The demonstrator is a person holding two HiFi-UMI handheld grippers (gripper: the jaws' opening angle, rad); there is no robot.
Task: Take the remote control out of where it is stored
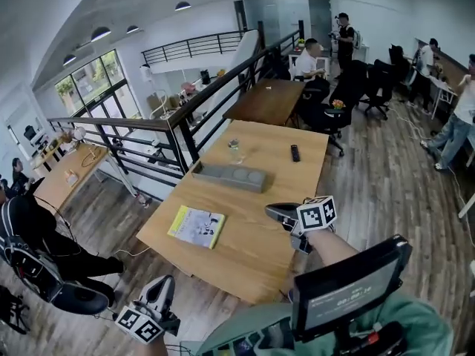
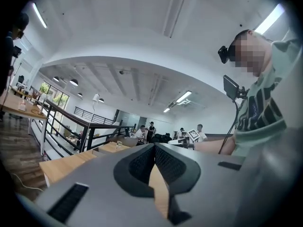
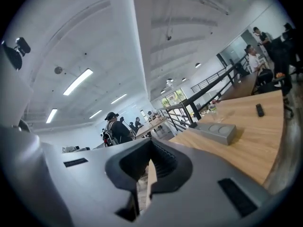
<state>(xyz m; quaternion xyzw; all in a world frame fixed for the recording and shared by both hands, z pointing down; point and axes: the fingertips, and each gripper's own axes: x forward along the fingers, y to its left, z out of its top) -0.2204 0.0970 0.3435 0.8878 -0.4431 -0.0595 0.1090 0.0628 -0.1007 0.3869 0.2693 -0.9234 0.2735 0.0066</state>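
Well, remote control [image 1: 295, 153] near table [image 1: 252, 228] edge

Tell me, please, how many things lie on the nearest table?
4: yellow booklet near left, grey box mid-table, glass behind it, black remote far right. The right gripper may hide more.
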